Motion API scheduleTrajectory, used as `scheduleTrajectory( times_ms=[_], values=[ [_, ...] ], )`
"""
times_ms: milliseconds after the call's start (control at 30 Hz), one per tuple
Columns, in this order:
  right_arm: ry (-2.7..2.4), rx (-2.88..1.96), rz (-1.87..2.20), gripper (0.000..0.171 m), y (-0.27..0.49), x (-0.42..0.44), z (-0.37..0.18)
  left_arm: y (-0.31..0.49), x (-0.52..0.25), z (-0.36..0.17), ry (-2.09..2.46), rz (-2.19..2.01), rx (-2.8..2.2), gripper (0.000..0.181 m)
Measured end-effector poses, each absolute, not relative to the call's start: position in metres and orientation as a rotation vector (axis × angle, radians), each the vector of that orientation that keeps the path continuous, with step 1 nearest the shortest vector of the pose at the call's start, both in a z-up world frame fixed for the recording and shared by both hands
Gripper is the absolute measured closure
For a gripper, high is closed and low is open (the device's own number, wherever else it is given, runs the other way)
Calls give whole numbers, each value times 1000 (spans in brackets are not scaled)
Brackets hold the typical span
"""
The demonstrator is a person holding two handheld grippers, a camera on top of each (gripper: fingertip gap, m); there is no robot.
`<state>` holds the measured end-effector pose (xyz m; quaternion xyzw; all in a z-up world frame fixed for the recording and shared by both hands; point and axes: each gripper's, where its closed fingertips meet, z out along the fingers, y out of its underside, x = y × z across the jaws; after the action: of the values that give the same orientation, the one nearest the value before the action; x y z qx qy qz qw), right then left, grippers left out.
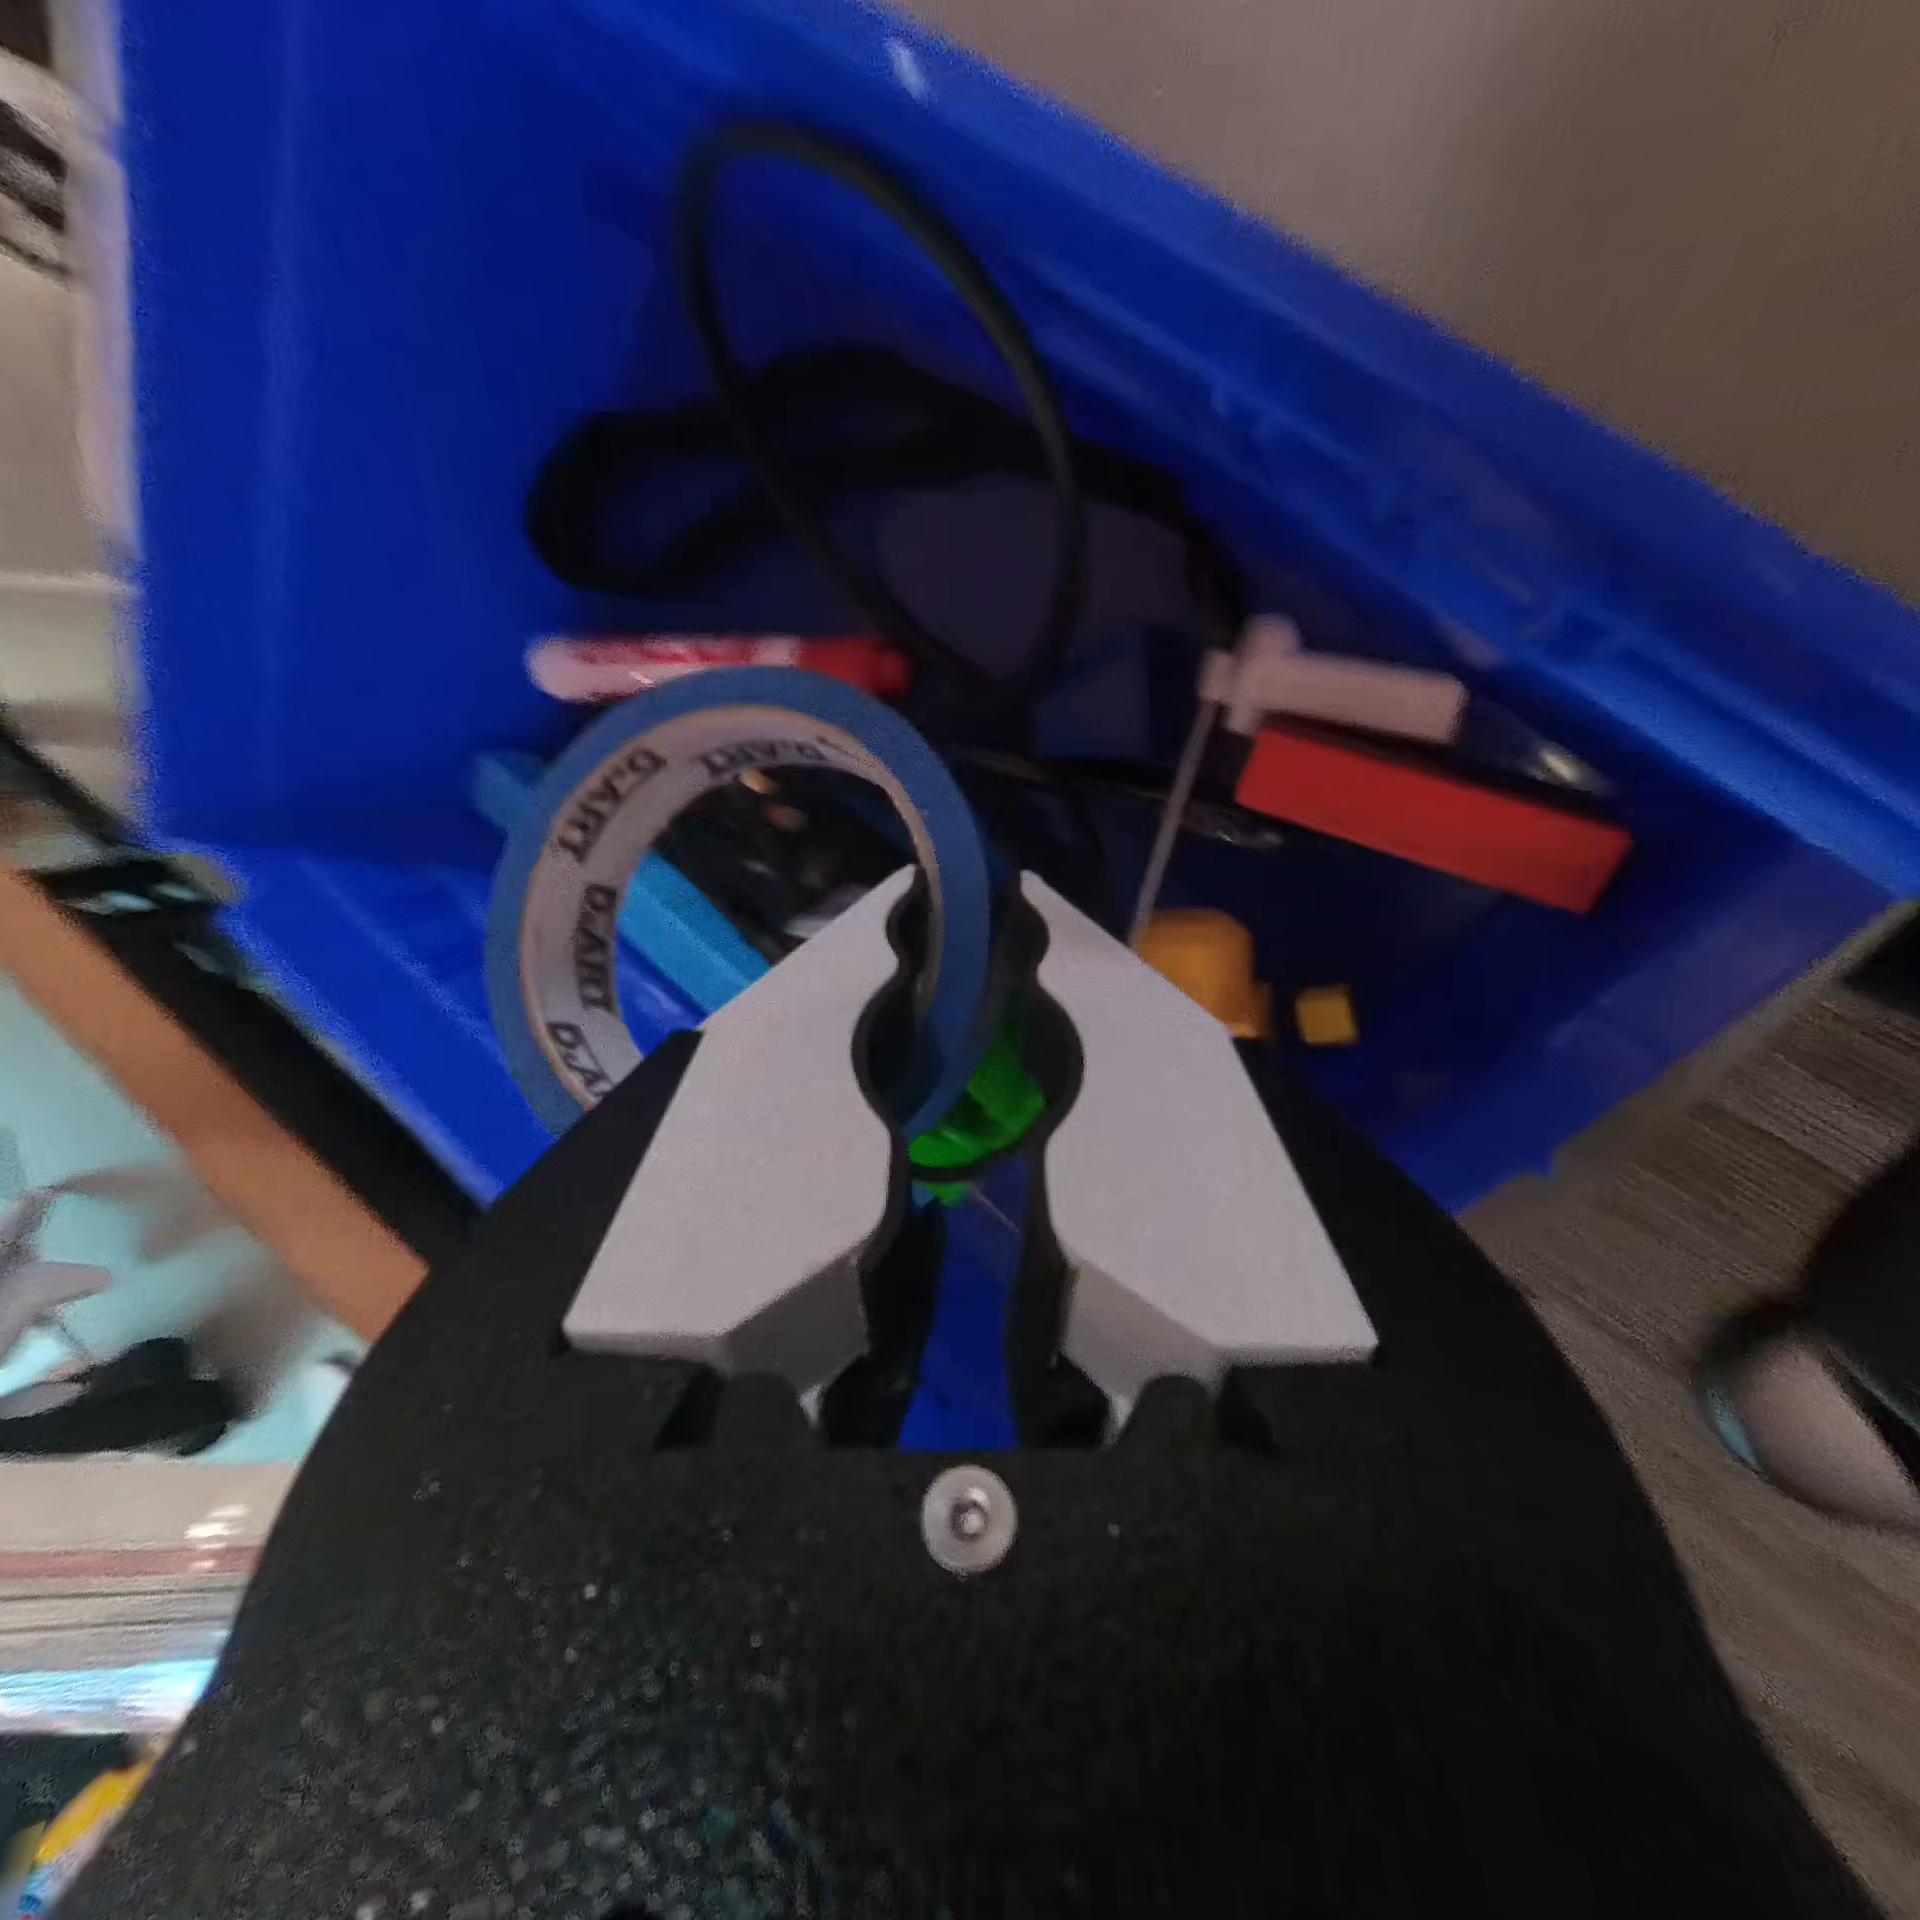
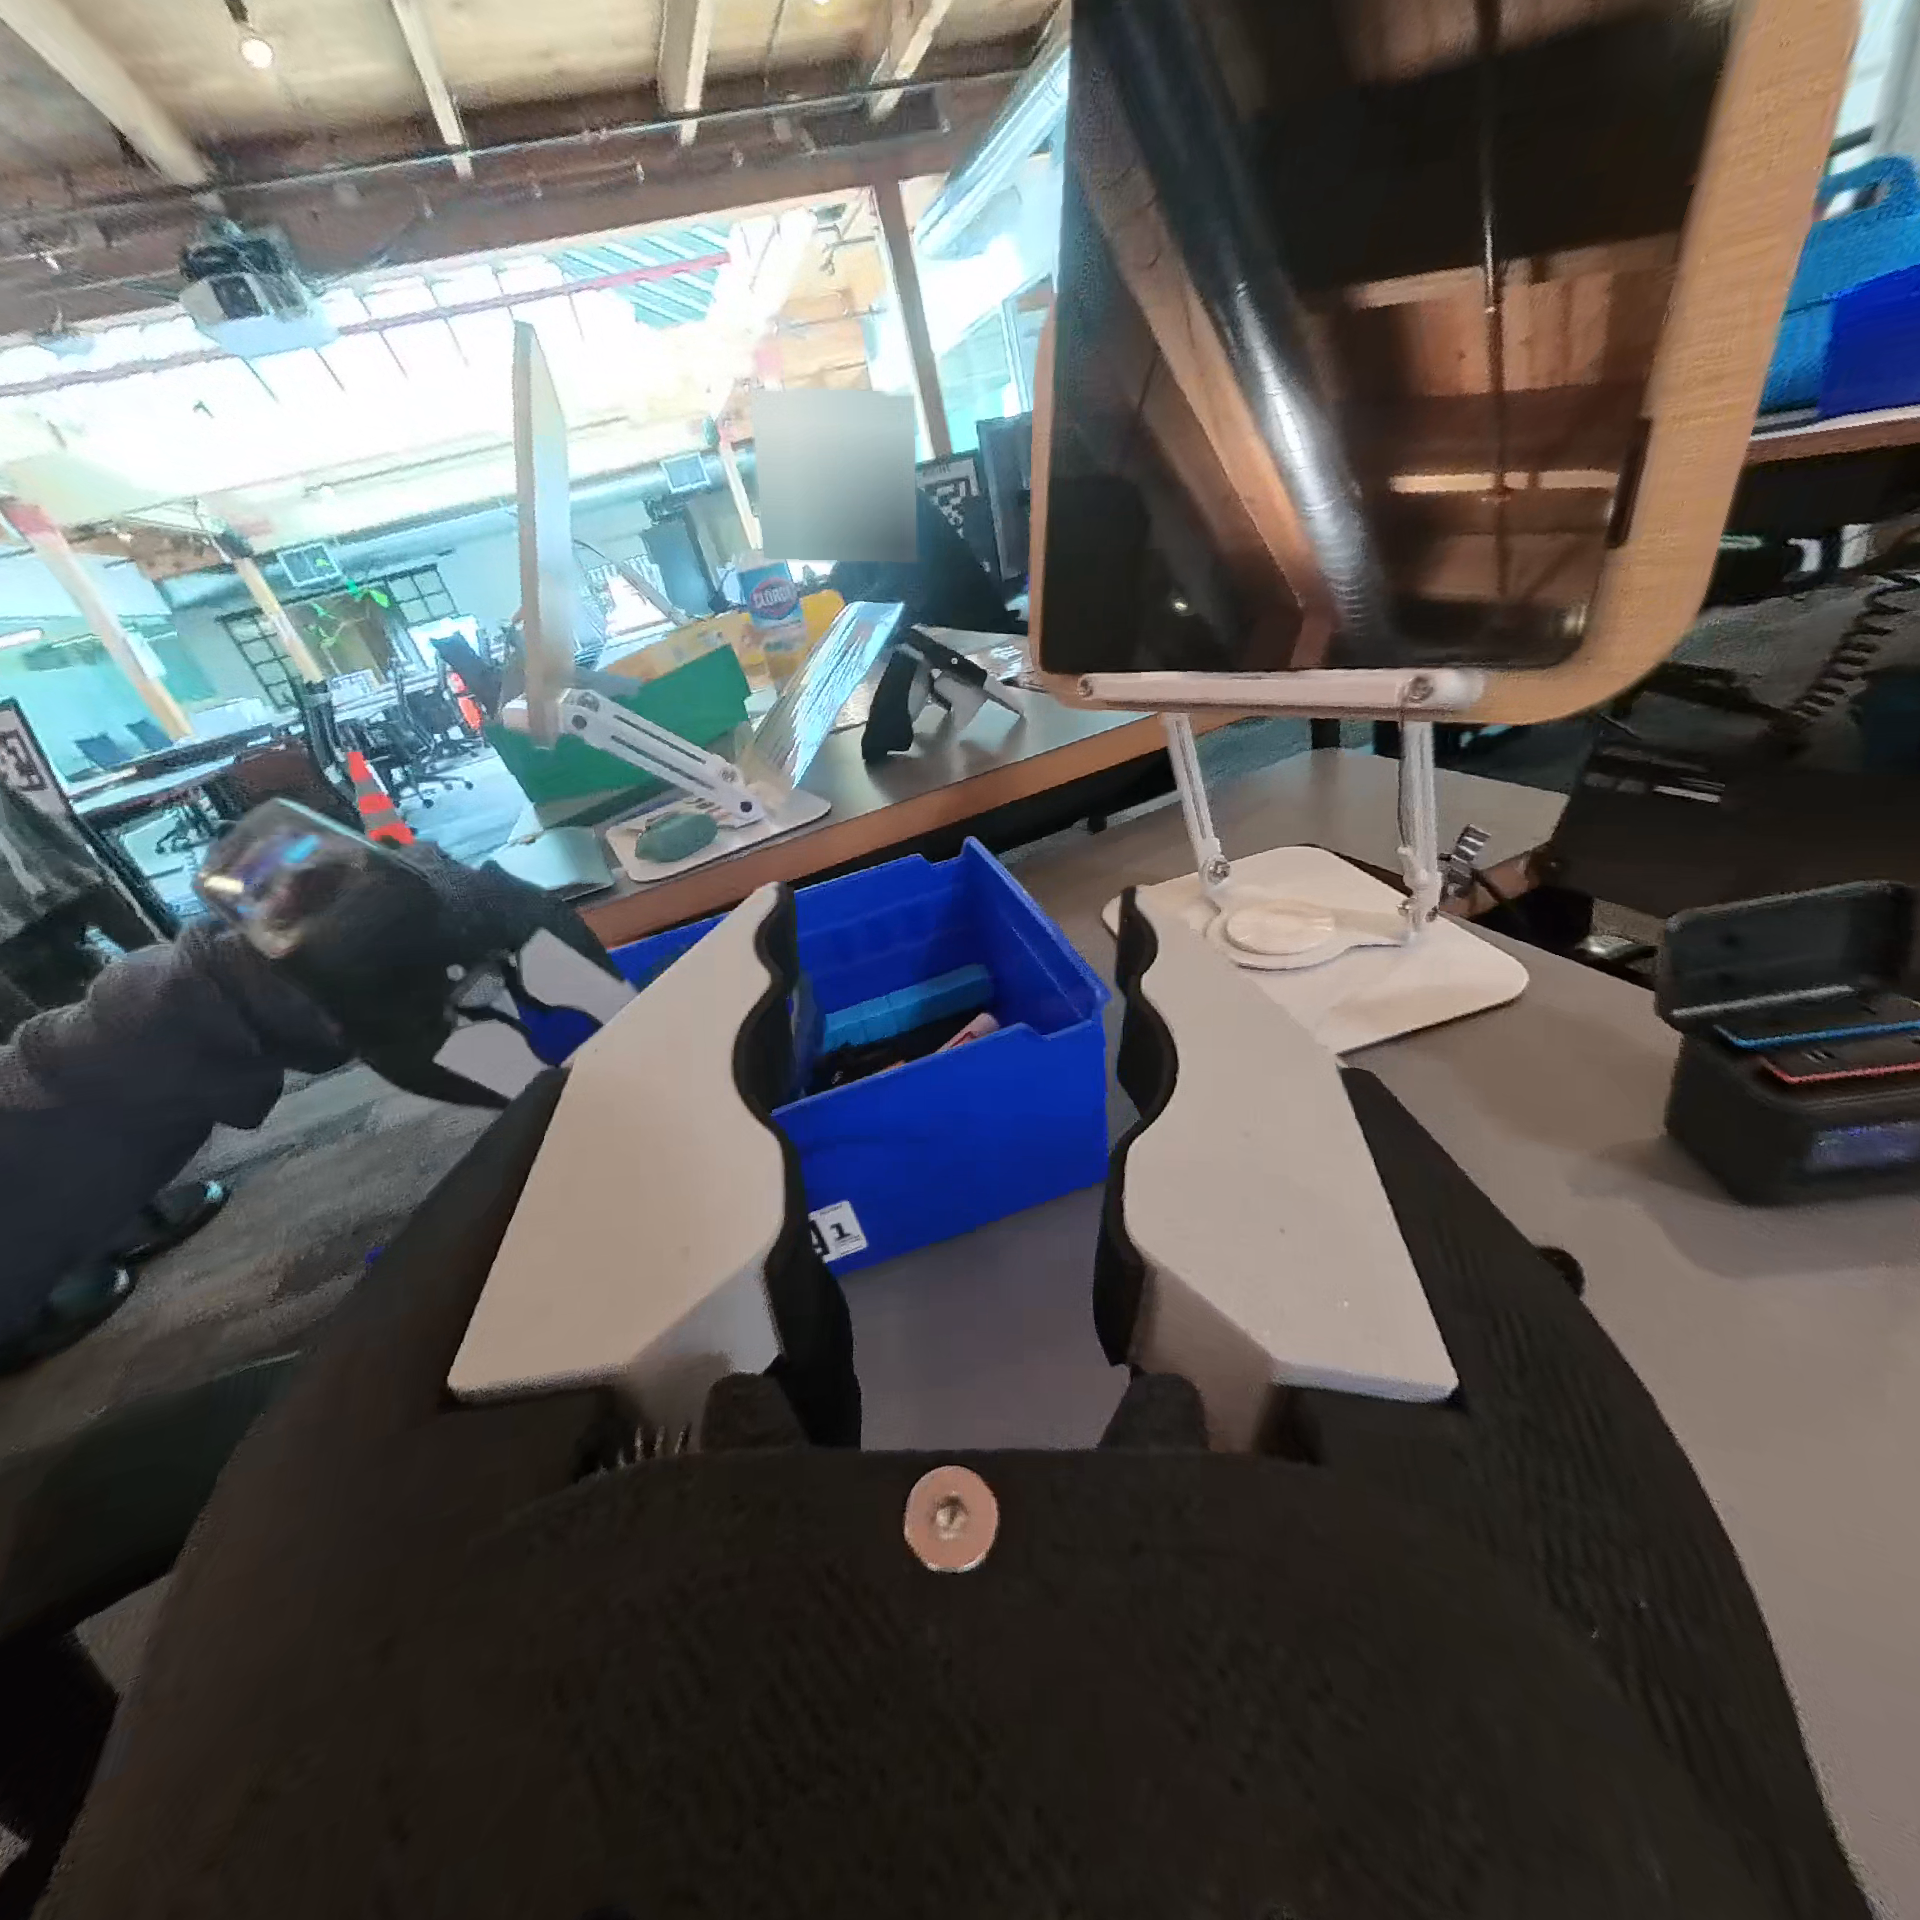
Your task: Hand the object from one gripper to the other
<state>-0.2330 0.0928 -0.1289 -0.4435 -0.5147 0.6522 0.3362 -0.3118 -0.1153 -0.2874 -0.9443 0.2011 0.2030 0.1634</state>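
In the left wrist view my left gripper (image 1: 966,883) is shut on a roll of blue tape (image 1: 727,717), pinching the roll's right wall between its grey fingers. The roll stands on edge above the blue bin (image 1: 312,520). In the right wrist view my right gripper (image 2: 951,914) is open and empty, held over the grey table in front of the same blue bin (image 2: 935,1143). The left gripper (image 2: 416,935) shows there as a dark blurred shape left of the bin; the tape is not visible in that view.
The bin holds a black cable (image 1: 883,312), a red block (image 1: 1434,831), a white part (image 1: 1340,696), yellow pieces (image 1: 1205,966), a light-blue bar (image 1: 686,935) and a green piece (image 1: 987,1112). A tablet on a white stand (image 2: 1351,966) and a black case (image 2: 1797,1060) sit to the right. The left gripper's tips are roughly 25 centimeters from the right gripper's. The left gripper is farther from the black case (image 2: 1797,1060), some 40 centimeters, than the right, some 25 centimeters.
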Motion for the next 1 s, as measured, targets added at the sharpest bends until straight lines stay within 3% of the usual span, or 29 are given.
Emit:
scheduleTrajectory(
  times_ms=[33,233,400,533,667,833,900,1000],
  values=[
    [-1352,-1142,1707,110,94,-231,-129,-105,-312,-273,588,640,-2593,171],
    [-1352,-999,1823,101,109,-212,-95,-18,-251,-123,634,721,-1861,172],
    [-1221,-757,1582,97,157,-180,-48,51,-162,-53,607,151,-1590,172],
    [-1149,-629,1330,99,190,-149,-27,106,-108,-29,696,-349,-1520,172],
    [-1076,-515,1264,113,209,-115,-13,141,-79,-32,794,-671,-1512,172],
    [-1201,-542,1140,132,221,-113,-33,161,-59,-50,954,-747,-1369,172],
    [-1169,-572,1087,157,233,-116,-34,166,-57,-58,1001,-718,-1323,172],
    [-1126,-597,1016,158,248,-116,-33,181,-69,-65,945,-683,-1318,168]
  ],
)
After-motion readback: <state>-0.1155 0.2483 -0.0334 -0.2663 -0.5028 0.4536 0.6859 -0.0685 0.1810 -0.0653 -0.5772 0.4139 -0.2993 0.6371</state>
